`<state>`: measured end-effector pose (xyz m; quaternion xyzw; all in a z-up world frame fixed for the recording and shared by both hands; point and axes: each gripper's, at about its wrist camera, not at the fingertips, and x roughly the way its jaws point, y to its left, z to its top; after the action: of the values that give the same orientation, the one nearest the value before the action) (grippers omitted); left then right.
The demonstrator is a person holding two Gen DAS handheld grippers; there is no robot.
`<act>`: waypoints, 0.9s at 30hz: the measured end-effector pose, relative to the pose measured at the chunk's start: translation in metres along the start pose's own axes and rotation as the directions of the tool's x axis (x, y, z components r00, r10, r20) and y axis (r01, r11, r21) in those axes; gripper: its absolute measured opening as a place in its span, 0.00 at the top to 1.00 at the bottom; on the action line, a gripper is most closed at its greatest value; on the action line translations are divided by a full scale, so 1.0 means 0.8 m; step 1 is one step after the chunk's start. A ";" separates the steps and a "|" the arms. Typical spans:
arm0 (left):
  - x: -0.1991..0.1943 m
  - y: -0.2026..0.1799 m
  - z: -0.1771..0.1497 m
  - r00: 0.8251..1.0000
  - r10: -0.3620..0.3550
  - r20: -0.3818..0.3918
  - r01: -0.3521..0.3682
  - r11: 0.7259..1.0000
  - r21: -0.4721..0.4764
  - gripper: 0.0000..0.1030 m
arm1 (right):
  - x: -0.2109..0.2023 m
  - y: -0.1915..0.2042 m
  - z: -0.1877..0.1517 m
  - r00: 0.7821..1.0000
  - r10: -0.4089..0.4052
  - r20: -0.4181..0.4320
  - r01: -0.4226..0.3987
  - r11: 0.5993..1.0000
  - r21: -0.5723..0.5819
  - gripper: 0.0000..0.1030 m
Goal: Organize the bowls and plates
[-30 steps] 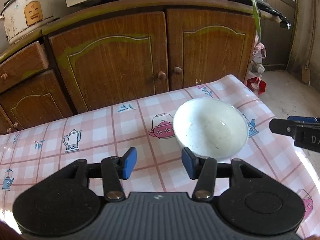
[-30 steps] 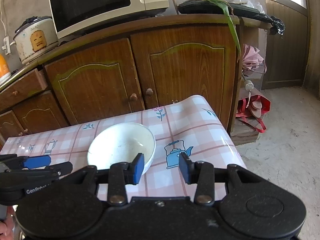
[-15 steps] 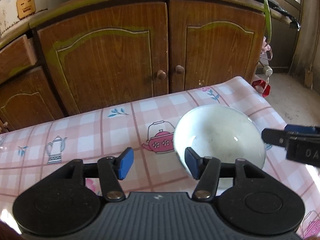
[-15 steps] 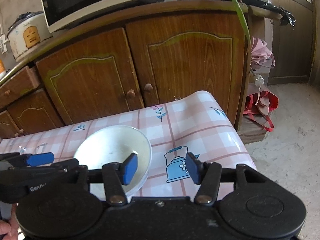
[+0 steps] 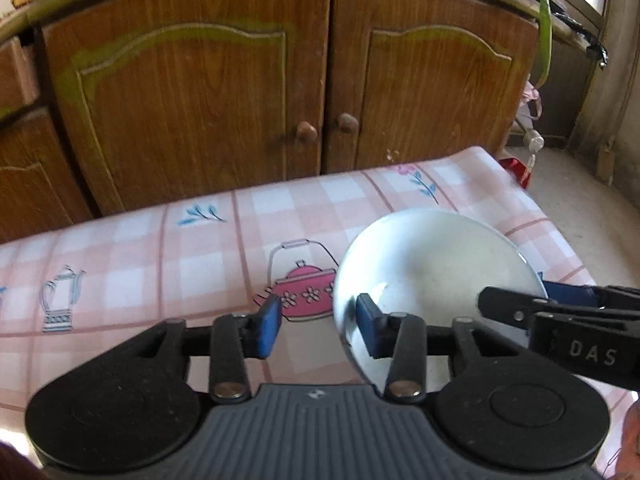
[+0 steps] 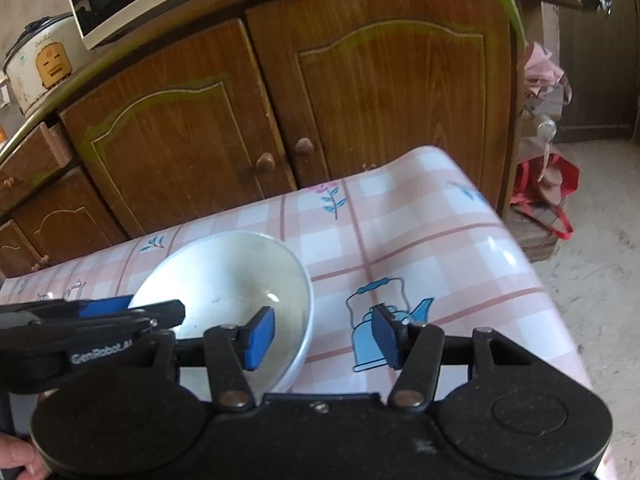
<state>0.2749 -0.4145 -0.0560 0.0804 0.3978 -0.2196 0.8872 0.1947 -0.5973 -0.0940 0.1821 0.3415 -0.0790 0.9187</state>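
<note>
Jaws of the left gripper (image 5: 316,326) had just been closing, its right pad inside the near-left rim of the white bowl (image 5: 436,264), its left pad outside, not yet pinching. The right gripper (image 6: 323,336) straddled the bowl's right rim, jaws closing slightly, pads apart from it. The bowl sat near the right end of the checked tablecloth (image 6: 420,240). Gripper bodies hid its near edge. The wooden cupboard (image 5: 248,92) behind looked blurred.
</note>
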 end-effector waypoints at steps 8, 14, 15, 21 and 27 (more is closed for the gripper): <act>0.004 -0.011 -0.006 0.998 -0.066 0.009 0.066 0.997 0.026 0.79 | 0.005 0.012 -0.012 1.000 0.010 0.005 -0.010 1.000 0.003 0.82; -0.007 -0.013 -0.008 0.997 -0.077 0.027 0.076 0.996 0.038 0.82 | -0.005 0.009 -0.015 1.000 0.014 0.017 -0.014 1.000 0.027 0.82; -0.009 -0.014 -0.007 0.996 -0.077 0.033 0.076 0.996 0.038 0.82 | -0.008 0.010 -0.015 1.000 0.012 0.021 -0.012 1.000 0.023 0.82; -0.040 -0.016 -0.005 0.996 -0.076 0.053 0.074 0.996 0.046 0.82 | -0.037 0.019 -0.010 0.999 0.007 0.042 -0.007 1.000 0.011 0.82; -0.090 -0.021 0.000 0.994 -0.066 0.083 0.062 0.997 0.053 0.82 | -0.086 0.037 -0.006 0.997 0.014 0.075 -0.014 1.000 -0.005 0.82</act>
<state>0.2250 -0.4063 -0.0023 0.0804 0.3564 -0.2611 0.8935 0.1476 -0.5668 -0.0441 0.1794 0.3055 -0.0786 0.9318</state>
